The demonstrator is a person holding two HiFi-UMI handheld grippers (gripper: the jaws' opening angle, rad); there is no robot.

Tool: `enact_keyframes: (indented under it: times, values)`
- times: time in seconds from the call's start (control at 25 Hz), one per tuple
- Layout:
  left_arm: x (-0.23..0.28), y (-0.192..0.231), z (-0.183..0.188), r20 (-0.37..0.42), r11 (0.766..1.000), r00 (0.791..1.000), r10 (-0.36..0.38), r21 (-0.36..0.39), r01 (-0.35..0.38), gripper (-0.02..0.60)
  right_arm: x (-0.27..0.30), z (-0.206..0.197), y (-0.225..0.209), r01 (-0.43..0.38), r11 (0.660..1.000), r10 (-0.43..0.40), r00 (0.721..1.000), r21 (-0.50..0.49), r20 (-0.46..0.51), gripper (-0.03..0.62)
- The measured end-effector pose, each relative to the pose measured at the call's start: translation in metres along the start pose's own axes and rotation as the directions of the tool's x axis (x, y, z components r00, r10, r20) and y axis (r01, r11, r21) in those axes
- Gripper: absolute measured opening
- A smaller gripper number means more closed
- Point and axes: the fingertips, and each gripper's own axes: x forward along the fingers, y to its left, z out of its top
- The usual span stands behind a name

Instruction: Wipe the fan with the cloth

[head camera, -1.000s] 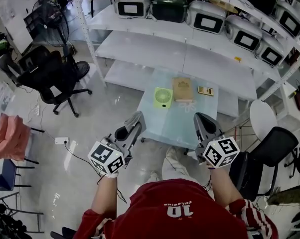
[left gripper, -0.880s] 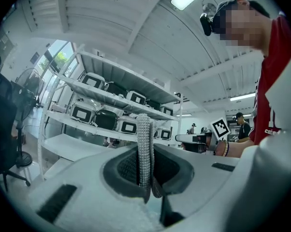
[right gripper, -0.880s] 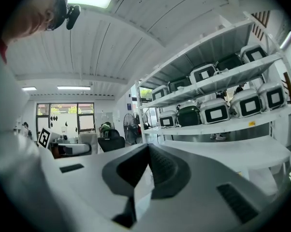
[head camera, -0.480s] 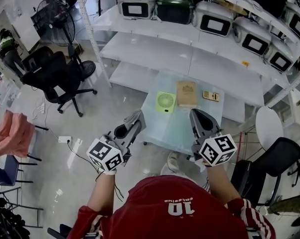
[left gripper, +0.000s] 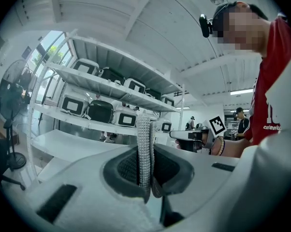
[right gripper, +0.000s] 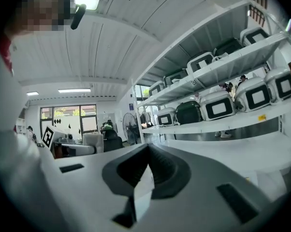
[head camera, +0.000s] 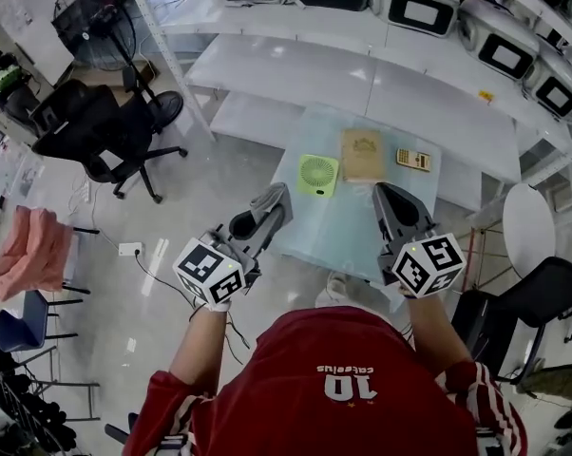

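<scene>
While the small green fan (head camera: 317, 175), square and flat with a round grille, lies on the pale glass worktop (head camera: 335, 236) ahead of me, neither tool touches it. Just beside it on its right lies a tan rectangle (head camera: 362, 154); I cannot tell whether it is folded cloth or a booklet. A little orange-and-grey device (head camera: 413, 160) sits further right.

My left tool (head camera: 273, 201) hangs over the worktop's near left edge, its ribbed grey pads (left gripper: 143, 144) pressed flat together with nothing between them. My right tool (head camera: 387, 199) is held above the worktop's near right part. Its jaws are likewise closed on nothing, the smooth, dark-lined shells meeting in a seam. Both tools are well apart from the fan.

Beyond the worktop stand white shelves (head camera: 362, 84) carrying rounded hard cases (head camera: 421, 9). A black office chair (head camera: 96, 126) stands on the glossy floor to the left.
</scene>
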Motion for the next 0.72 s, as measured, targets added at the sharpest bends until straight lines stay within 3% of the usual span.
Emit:
enact_keyframes:
  times: [0.36, 0.6, 0.72]
  values:
    - [0.060, 0.005, -0.037, -0.079, 0.997, 0.994, -0.071, -0.029, 0.069, 0.026, 0.009, -0.040, -0.040, 0.008, 1.000, -0.007, 0.995, 0.009, -0.096, 0.005]
    - [0.096, 0.010, -0.066, -0.131, 0.994, 0.987, -0.093, 0.053, 0.101, 0.026, 0.016, -0.062, -0.054, 0.017, 0.999, -0.011, 0.992, 0.047, -0.129, 0.006]
    - [0.114, 0.014, -0.078, -0.133, 0.993, 0.986, -0.103, 0.040, 0.109, 0.026, 0.020, -0.072, -0.063, 0.023, 0.998, -0.015, 0.990, 0.061, -0.140, 0.006]
